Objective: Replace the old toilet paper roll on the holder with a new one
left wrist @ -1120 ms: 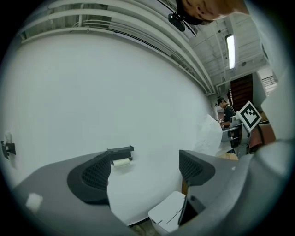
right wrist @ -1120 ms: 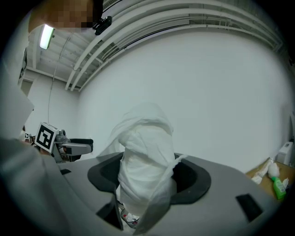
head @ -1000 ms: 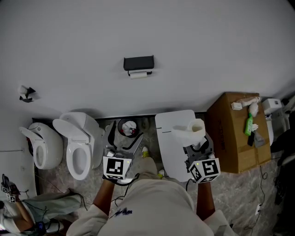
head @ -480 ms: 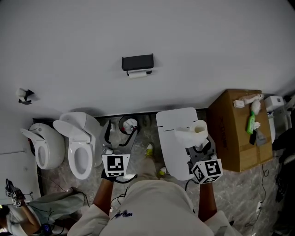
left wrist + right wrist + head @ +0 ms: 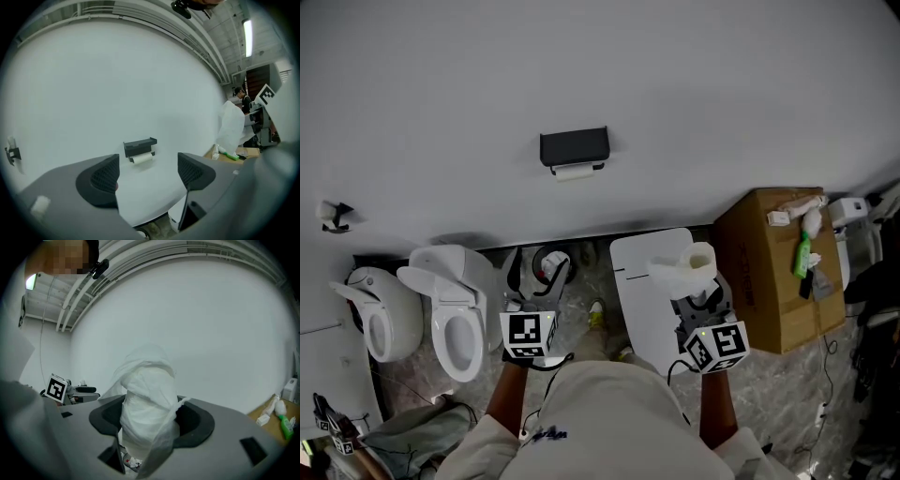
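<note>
A black holder [image 5: 574,146] is fixed to the white wall, with the old, thin roll [image 5: 575,172] under it. In the left gripper view the holder [image 5: 139,146] and old roll [image 5: 141,158] lie far ahead, framed by my left gripper [image 5: 147,174]. Its jaws are open with nothing between them, and they have just been closing a little. My right gripper [image 5: 151,420] is shut on the new toilet paper roll [image 5: 147,399], which stands upright with loose paper bunched over its top. In the head view this new roll [image 5: 691,265] is held over a white panel.
Two white toilets [image 5: 450,305] [image 5: 375,314] stand at the left, with a waste bin [image 5: 548,266] beside them. A white panel [image 5: 642,291] and a cardboard box [image 5: 769,281] bearing a green bottle [image 5: 802,253] stand at the right. A small fixture [image 5: 332,214] hangs on the wall.
The left gripper has shifted a little to the left and towards the wall. The right gripper has carried the new roll along. The holder sits slightly lower in the head view.
</note>
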Tool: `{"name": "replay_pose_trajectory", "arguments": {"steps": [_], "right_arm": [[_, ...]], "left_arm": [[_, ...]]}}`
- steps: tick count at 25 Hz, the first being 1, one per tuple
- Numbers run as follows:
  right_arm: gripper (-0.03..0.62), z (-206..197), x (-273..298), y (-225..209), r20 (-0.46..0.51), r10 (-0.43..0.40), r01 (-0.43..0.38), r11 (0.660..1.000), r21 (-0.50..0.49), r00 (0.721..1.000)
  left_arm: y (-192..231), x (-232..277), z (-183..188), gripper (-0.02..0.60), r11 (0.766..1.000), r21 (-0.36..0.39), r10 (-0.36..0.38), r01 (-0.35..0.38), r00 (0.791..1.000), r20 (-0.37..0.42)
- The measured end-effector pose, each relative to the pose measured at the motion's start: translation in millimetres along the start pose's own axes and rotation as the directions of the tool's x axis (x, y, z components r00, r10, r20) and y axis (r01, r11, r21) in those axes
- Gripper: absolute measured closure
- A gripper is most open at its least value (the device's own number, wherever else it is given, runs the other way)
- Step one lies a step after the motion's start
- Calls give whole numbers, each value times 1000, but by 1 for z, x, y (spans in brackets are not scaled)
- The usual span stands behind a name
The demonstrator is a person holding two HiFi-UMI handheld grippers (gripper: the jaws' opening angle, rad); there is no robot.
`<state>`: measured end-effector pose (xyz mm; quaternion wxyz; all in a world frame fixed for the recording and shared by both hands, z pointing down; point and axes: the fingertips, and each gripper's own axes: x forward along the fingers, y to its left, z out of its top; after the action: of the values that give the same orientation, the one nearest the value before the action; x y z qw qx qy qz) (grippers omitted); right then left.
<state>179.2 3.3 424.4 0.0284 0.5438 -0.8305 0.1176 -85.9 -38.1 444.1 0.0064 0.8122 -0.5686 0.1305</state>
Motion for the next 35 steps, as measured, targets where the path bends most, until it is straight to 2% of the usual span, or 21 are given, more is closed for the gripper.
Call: {"name": "replay_pose_trajectory", "arguments": {"steps": [4, 12, 19, 28, 30, 31, 33, 35], "right_arm": [[303, 11, 31, -1, 8, -7, 7, 1000, -3, 1000], [301, 6, 95, 9, -19, -3, 2, 1000, -23, 1000], [301, -6, 121, 18, -48, -8, 6, 999, -44, 999], [301, 5, 136, 17, -27, -20, 19, 998, -59, 999], [301, 5, 138, 16, -26, -20, 19, 998, -60, 999], [301, 4, 138, 14, -28, -24, 22, 998, -59, 999], [301, 2, 138, 8, -33, -36, 34, 998, -54, 999], [301, 1, 140, 4, -34, -45, 43, 998, -49, 998]], "left_arm": [[12, 28, -2, 193, 999, 50, -20, 20, 1000, -17], [31, 82, -34, 201, 991, 48, -123, 126, 991, -47], [39, 113, -53, 206, 982, 78, -167, 170, 985, -44], [33, 139, -56, 210, 951, 224, -205, 213, 977, -58], [31, 147, -57, 212, 935, 283, -204, 214, 977, -65], [29, 151, -57, 213, 919, 335, -196, 206, 979, -65], [25, 157, -57, 218, 870, 460, -166, 176, 984, -61], [23, 164, -60, 230, 829, 536, -148, 157, 987, -60]]}}
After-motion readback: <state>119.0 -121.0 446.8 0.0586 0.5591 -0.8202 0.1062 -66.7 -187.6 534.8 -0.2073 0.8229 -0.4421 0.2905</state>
